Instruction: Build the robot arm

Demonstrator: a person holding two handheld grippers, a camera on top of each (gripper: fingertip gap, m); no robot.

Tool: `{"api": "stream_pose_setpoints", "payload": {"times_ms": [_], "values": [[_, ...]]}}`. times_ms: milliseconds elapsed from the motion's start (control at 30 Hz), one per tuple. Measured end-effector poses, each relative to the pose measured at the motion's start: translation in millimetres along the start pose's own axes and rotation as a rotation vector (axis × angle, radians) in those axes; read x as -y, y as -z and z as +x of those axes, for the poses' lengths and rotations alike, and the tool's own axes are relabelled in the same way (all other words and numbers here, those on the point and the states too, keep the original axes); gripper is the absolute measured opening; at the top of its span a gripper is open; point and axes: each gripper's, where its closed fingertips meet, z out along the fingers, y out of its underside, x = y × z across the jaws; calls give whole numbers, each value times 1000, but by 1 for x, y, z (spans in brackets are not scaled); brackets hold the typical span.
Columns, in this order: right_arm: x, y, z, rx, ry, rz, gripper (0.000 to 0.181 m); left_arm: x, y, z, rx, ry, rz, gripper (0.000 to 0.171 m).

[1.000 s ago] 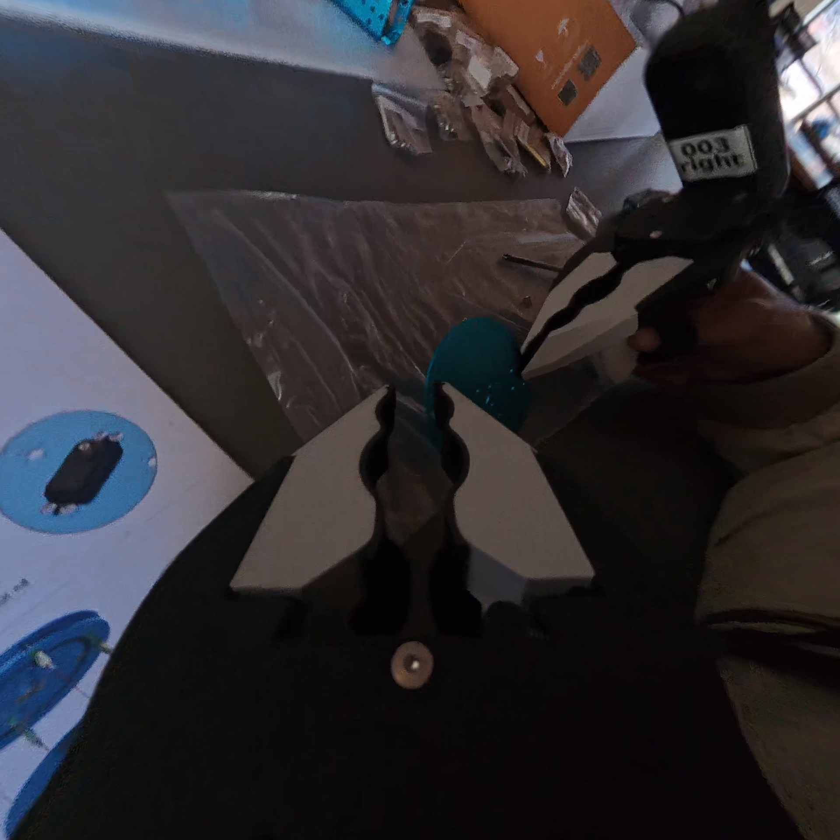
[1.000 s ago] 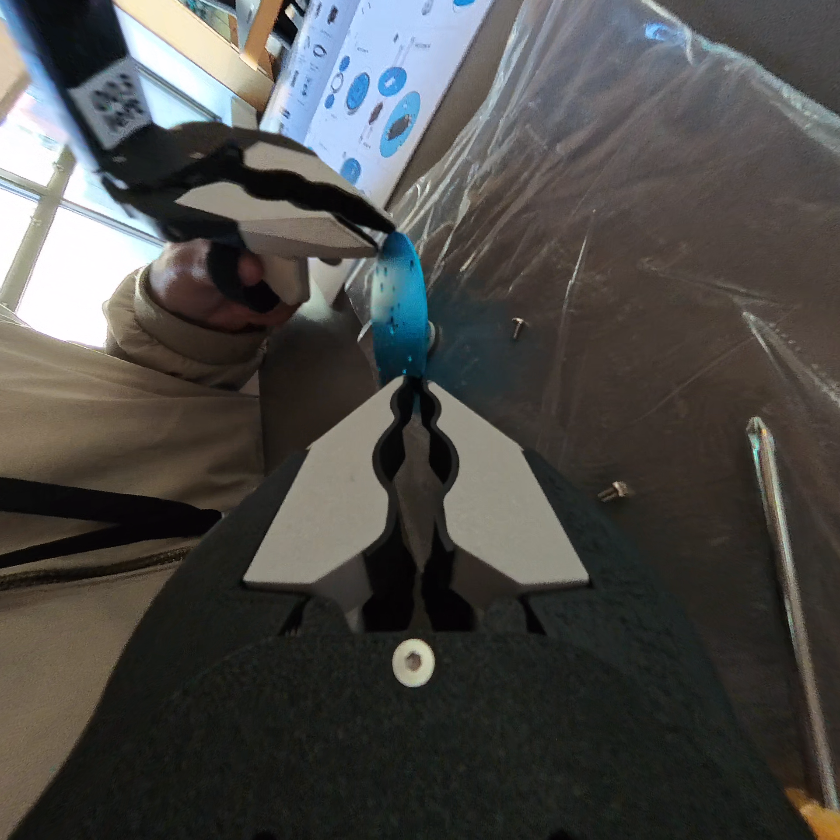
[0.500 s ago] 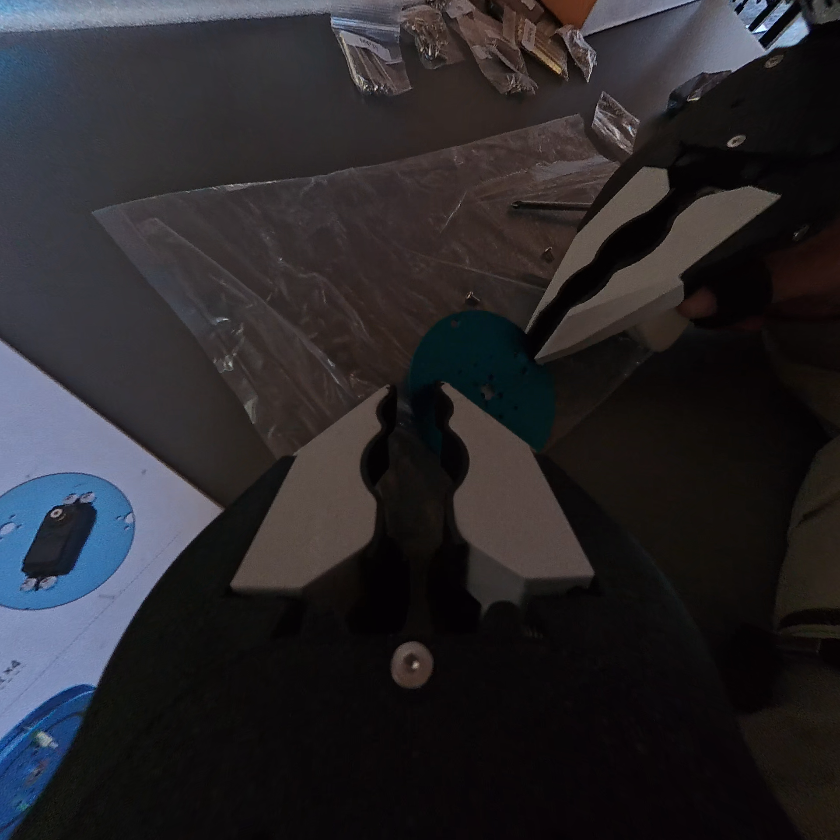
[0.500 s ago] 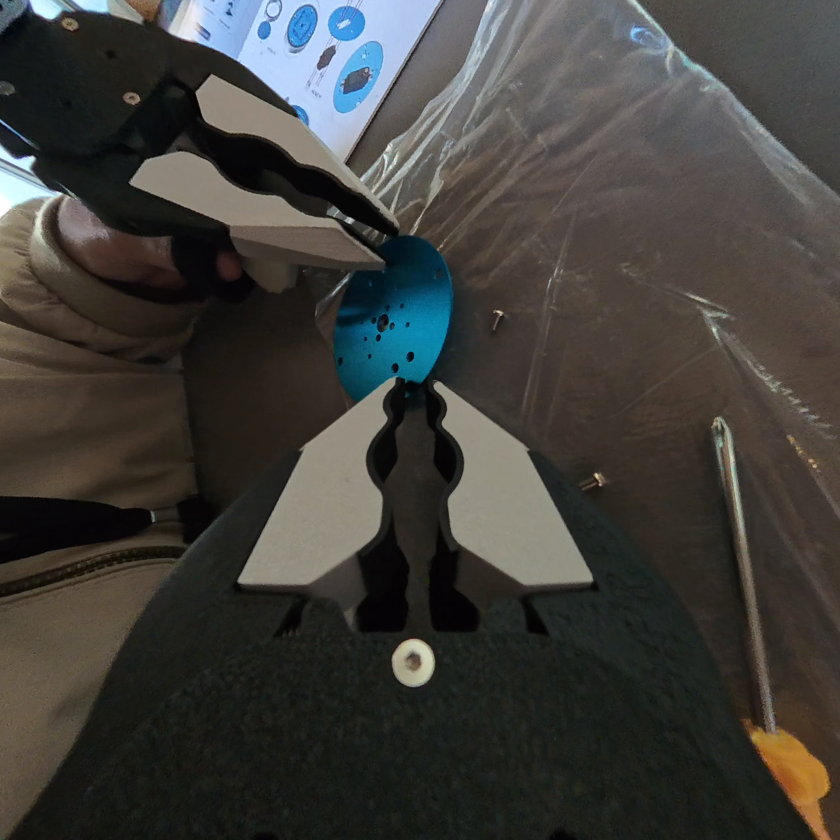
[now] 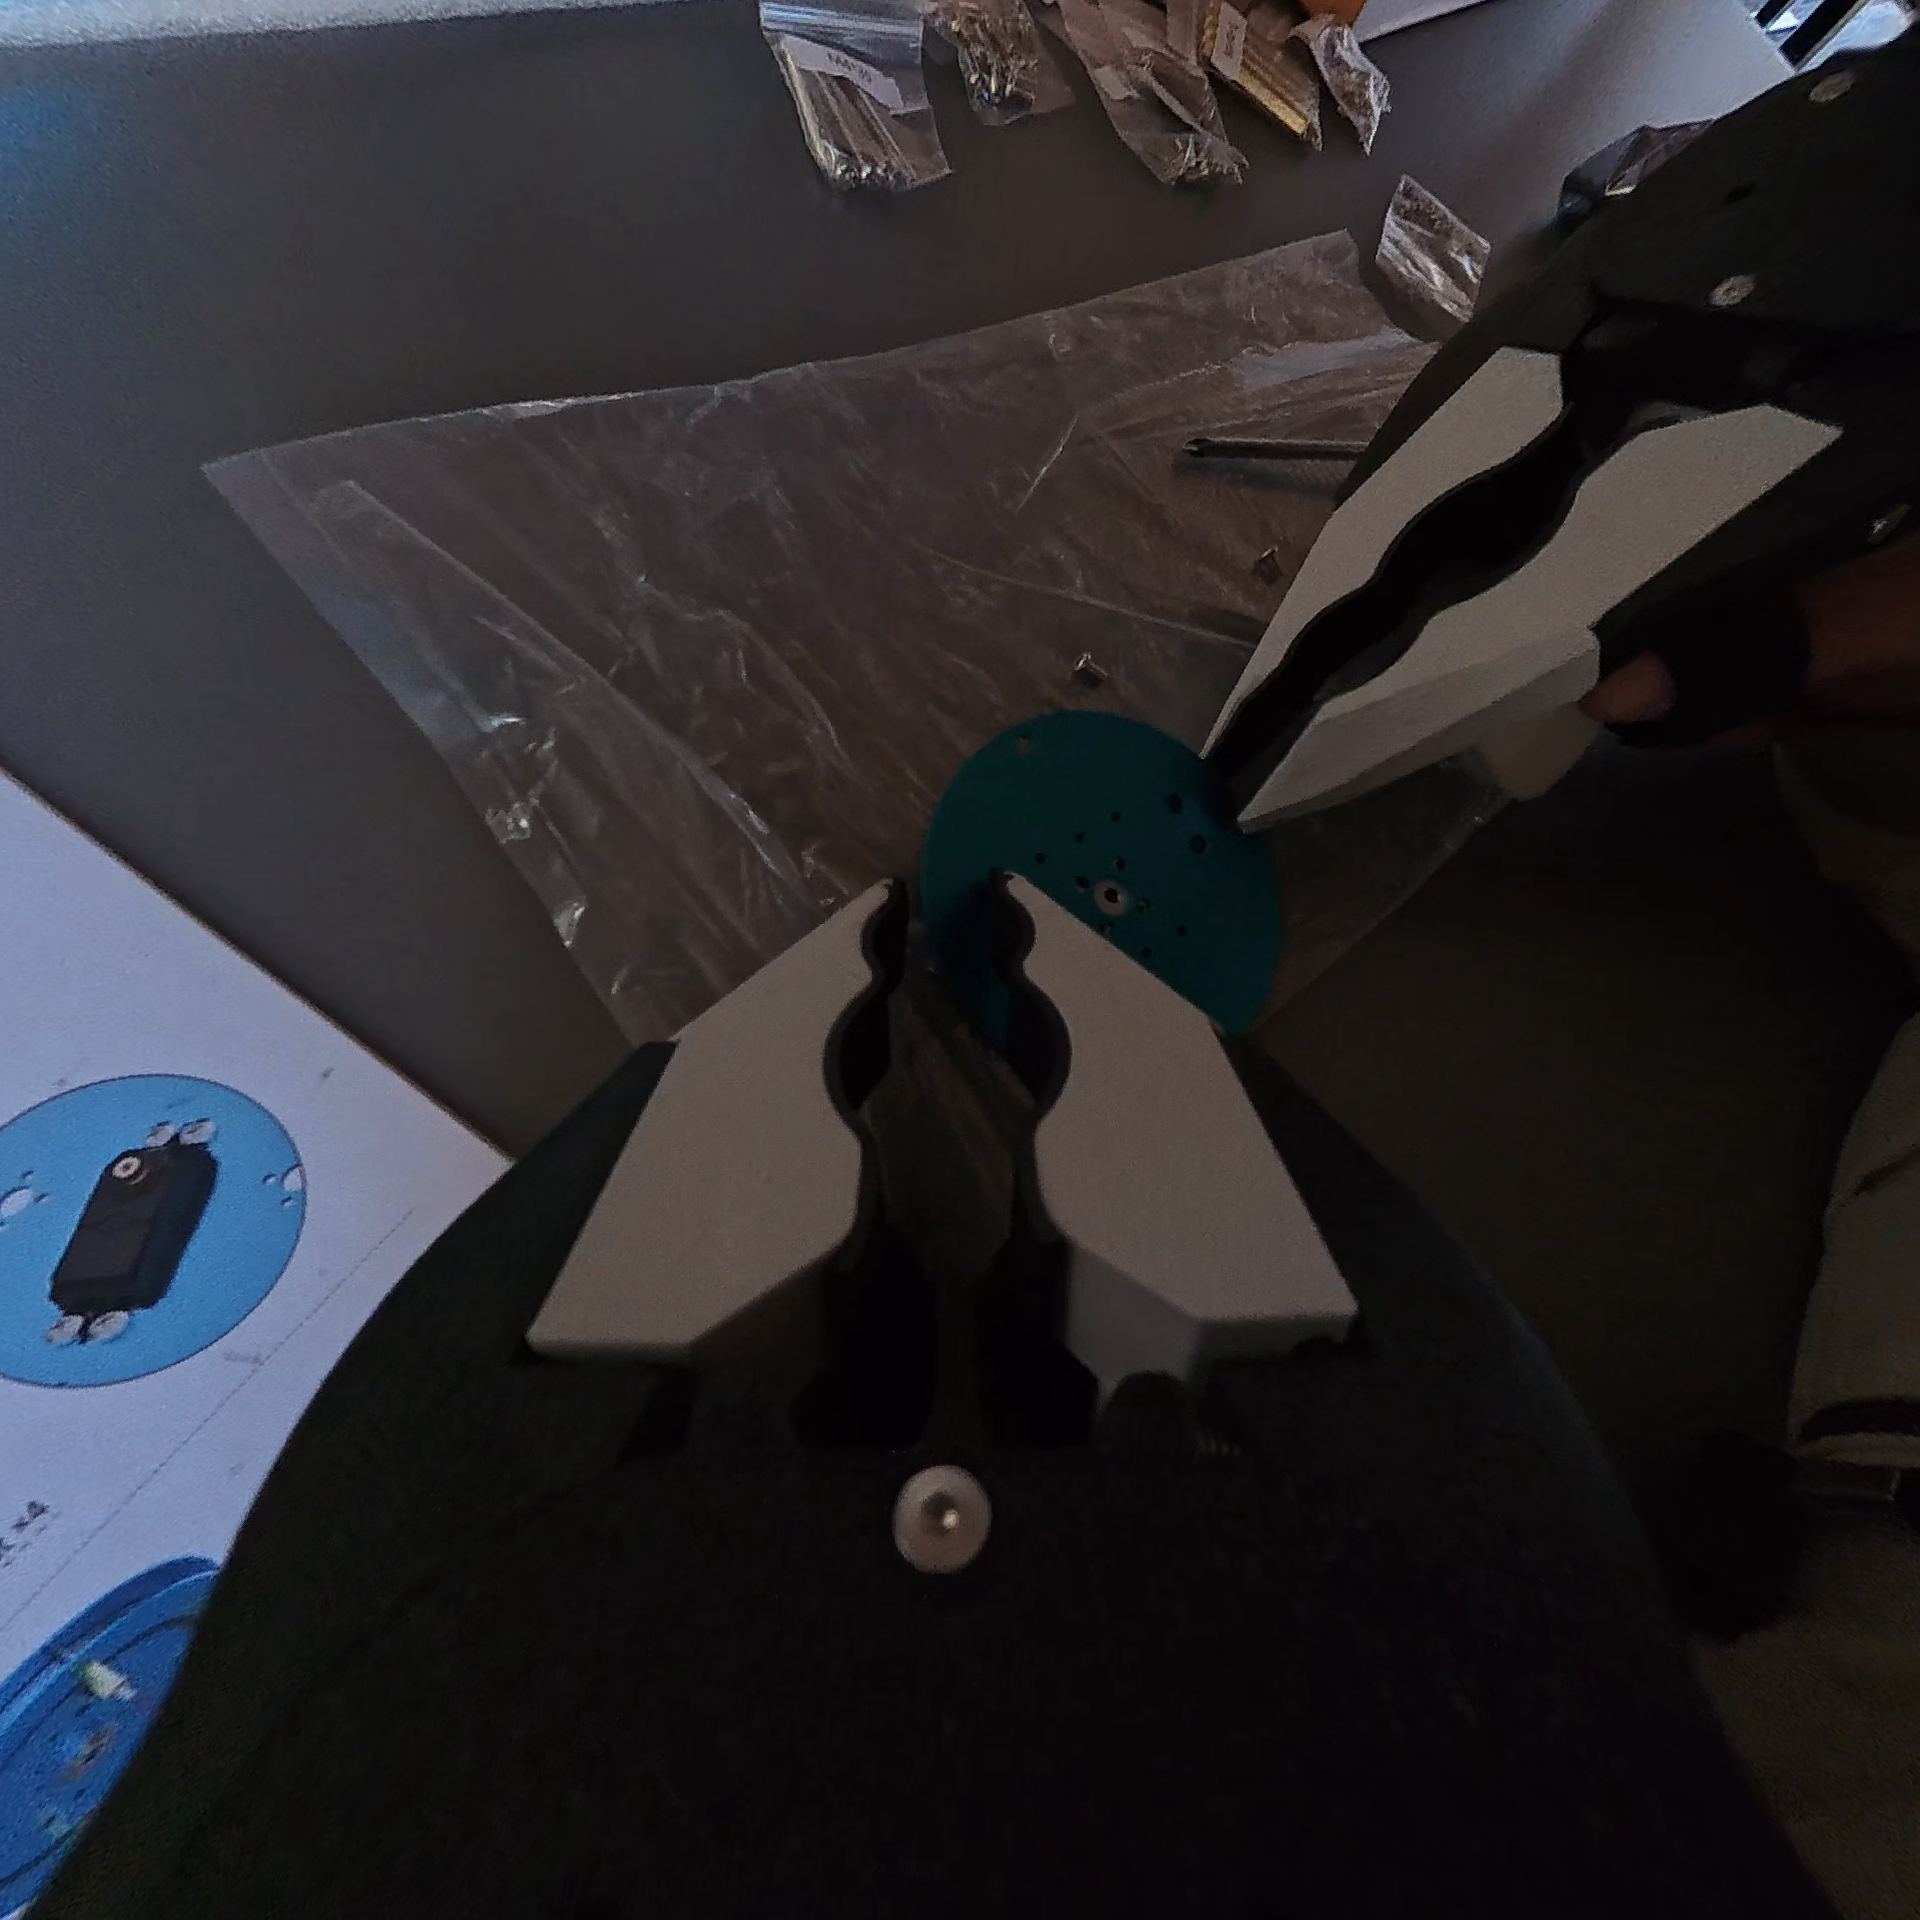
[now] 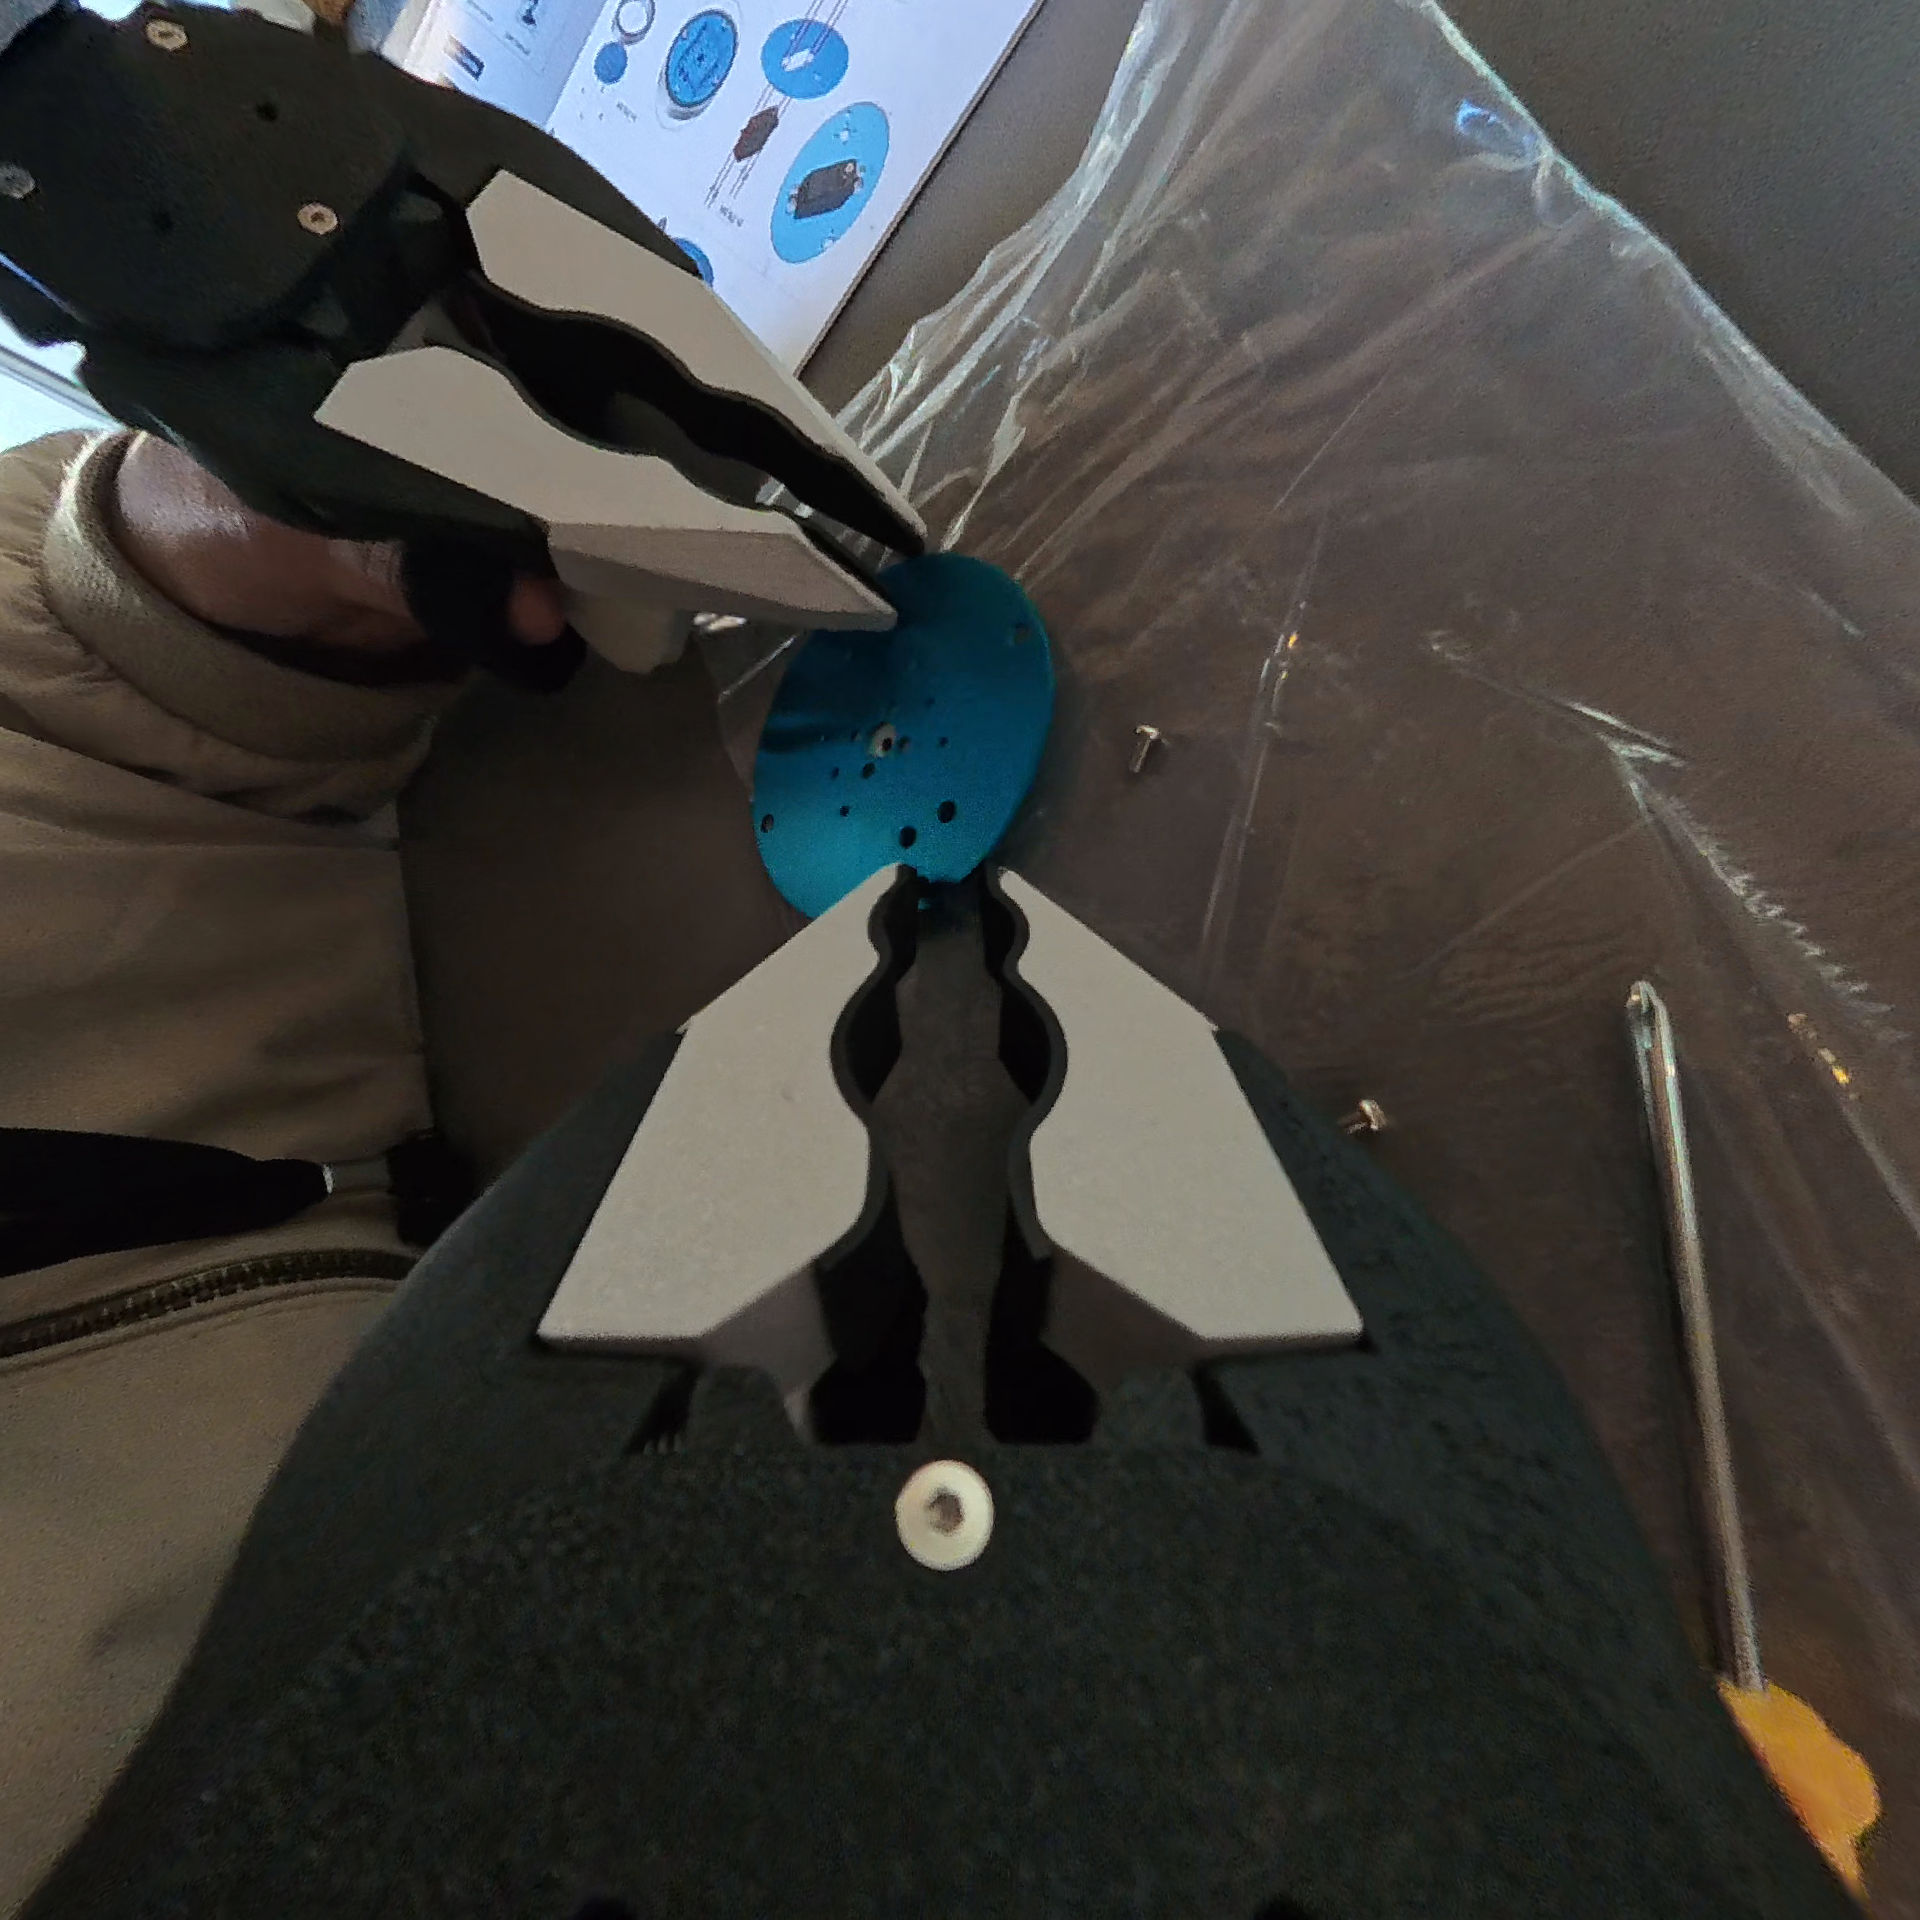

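A round blue metal disc with several small holes and a screw at its centre sits tilted at the near corner of a clear plastic bag. My left gripper has the disc's rim between its fingertips, jaws a narrow gap apart. My right gripper has the opposite rim at its tips, jaws slightly apart. In the right wrist view the disc shows its face, and the left gripper pinches its upper edge. In the left wrist view the right gripper touches the disc's right rim.
Loose screws and a screwdriver with an orange handle lie on the plastic. A white instruction sheet lies to the left. Small bags of hardware lie at the back. A person's sleeve is close on the near side. The left gripper's tips are roughly 7 centimetres from the right gripper's.
The disc has turned from edge-on to face-on in the right wrist view. The right gripper's jaws, tightly shut on the disc a second ago, have widened. Both grippers have dropped lower towards the table.
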Motion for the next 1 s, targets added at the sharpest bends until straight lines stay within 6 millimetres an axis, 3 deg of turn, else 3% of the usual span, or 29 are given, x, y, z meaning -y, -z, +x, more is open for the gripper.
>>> {"api": "stream_pose_setpoints", "payload": {"times_ms": [333,567,667,1000], "values": [[-4,4,0,-47,84,-42,15,2,-3,5,-10,-21,-6,16],[8,6,1,-124,224,21,24,2,-2,6,-13,-24,-6,16],[5,2,2,-118,220,9,30,1,-2,6,-13,-23,-6,16],[-1,2,-3,-85,194,-13,24,-2,6,5,-12,-7,2,16]]}}
